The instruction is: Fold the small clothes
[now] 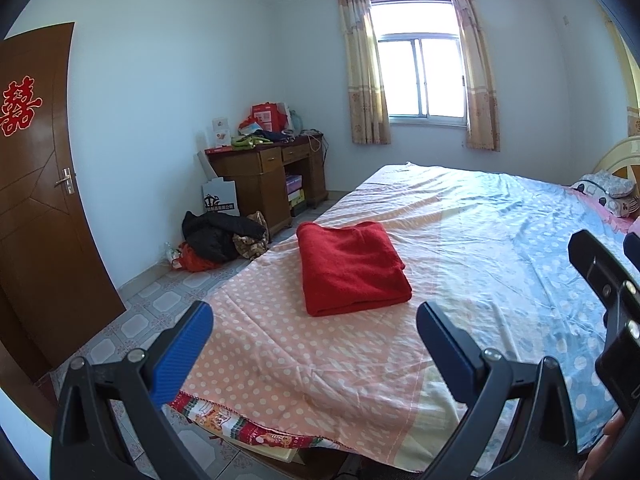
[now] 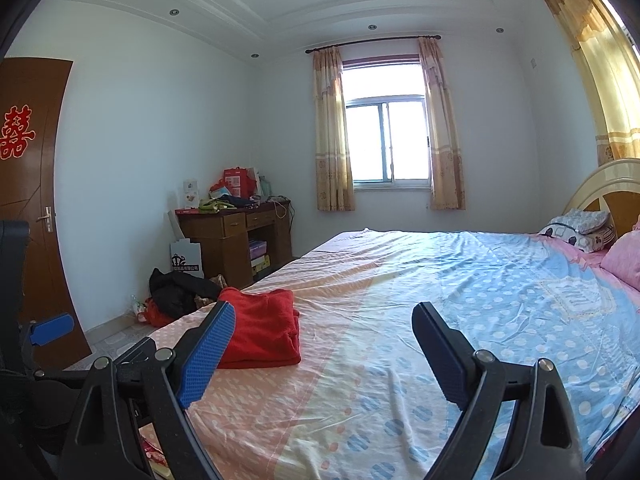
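A red garment (image 1: 352, 268) lies folded into a neat rectangle on the pink dotted part of the bed sheet (image 1: 280, 360). It also shows in the right wrist view (image 2: 264, 332), left of centre. My left gripper (image 1: 314, 328) is open and empty, held above the bed's near edge just short of the garment. My right gripper (image 2: 324, 328) is open and empty, above the bed to the right of the garment. The right gripper's body shows at the right edge of the left wrist view (image 1: 608, 292).
The bed sheet turns blue with dots toward the right (image 2: 500, 312). Pillows (image 2: 580, 232) and a headboard (image 2: 608, 188) are at the far right. A wooden desk (image 1: 268, 176) with clutter, a pile of dark clothes on the floor (image 1: 220, 240), and a brown door (image 1: 36, 200) stand at left.
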Demonstrator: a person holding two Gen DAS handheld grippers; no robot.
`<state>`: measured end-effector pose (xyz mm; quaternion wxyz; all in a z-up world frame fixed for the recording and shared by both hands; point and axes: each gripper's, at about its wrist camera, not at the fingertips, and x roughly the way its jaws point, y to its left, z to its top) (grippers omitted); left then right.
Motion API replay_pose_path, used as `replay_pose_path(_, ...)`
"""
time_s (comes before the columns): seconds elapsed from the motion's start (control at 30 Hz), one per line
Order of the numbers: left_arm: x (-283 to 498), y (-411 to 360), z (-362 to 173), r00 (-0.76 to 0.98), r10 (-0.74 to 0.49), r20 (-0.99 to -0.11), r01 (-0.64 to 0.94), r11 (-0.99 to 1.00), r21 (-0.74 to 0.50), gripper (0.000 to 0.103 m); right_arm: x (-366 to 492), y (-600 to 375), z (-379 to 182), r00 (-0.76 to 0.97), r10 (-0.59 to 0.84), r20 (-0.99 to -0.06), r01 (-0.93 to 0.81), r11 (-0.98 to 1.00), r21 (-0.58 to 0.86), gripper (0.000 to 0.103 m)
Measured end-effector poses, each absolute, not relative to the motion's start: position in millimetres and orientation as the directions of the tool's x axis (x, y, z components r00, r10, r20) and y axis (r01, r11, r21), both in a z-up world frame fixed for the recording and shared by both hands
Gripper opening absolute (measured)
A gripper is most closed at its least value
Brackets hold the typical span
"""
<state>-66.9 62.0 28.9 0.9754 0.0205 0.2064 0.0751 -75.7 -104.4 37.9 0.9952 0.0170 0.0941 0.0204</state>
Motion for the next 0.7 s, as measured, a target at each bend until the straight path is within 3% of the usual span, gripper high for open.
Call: replay_pose_path(0.7,-65.0,62.0,24.8,0.898,0.155,-0.411,-0.135,0.988,0.077,0.103,-70.6,-108.1,32.1,0.976,0.045,-0.211,-0.032,0.998,0.061,0.091)
